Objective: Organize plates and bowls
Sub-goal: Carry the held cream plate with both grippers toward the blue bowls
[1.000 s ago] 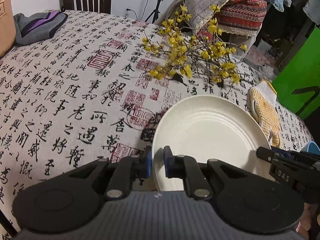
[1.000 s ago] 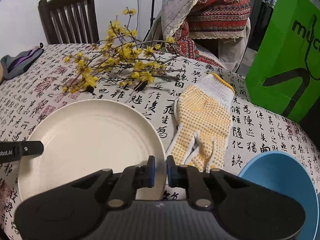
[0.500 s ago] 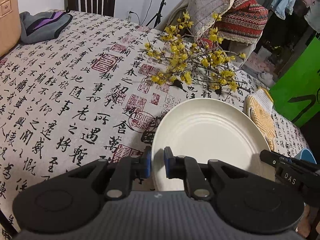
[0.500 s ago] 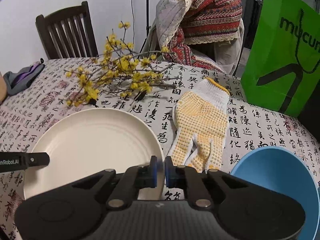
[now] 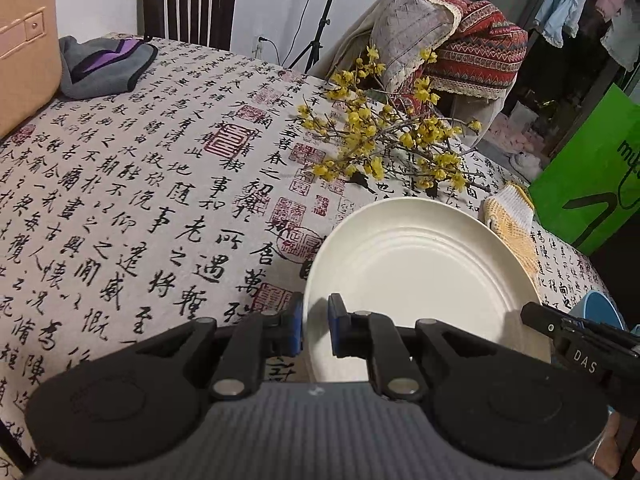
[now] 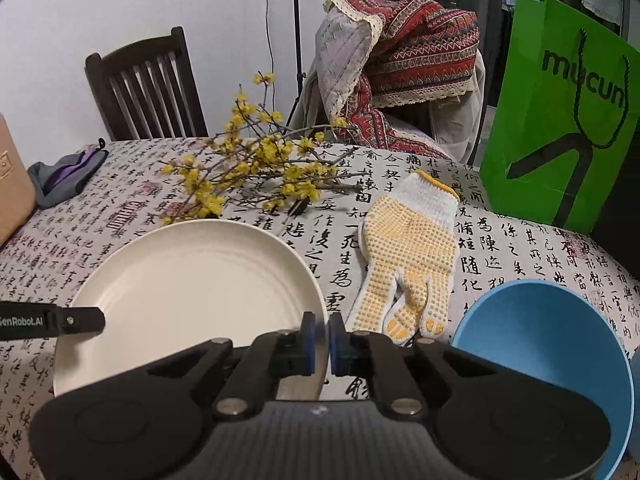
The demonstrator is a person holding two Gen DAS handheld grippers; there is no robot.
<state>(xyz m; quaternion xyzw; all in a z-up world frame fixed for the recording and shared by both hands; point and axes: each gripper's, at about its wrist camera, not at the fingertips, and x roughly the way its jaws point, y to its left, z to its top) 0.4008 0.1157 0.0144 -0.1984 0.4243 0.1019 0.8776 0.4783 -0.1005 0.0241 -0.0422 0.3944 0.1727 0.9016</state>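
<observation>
Left gripper (image 5: 313, 326): blue pads narrow, closed on the left rim of the cream plate (image 5: 420, 272); rim sits between the two pads. Right gripper (image 6: 321, 338): pads nearly together, pinching the plate's right rim; these jaws have just been closing, with the rim between them. Plate is held from opposite sides, one gripper at each edge. Whether it rests on the tablecloth (image 5: 140, 200) or is clear of it: cannot tell.

Just right of the right fingers: blue bowl (image 6: 536, 344), upright, on the cloth, apart from the plate. Ahead of the right fingers, between plate and bowl: yellow-dotted work glove (image 6: 408, 256), lying flat. Beyond the plate's far rim: branch of yellow blossoms (image 6: 256, 172) on the cloth. Far left of the left fingers: grey-purple folded cloth (image 5: 100, 66) beside a tan box (image 5: 24, 64). Far right: green paper bag (image 6: 568, 128). Behind the table: dark wooden chair (image 6: 144, 88).
</observation>
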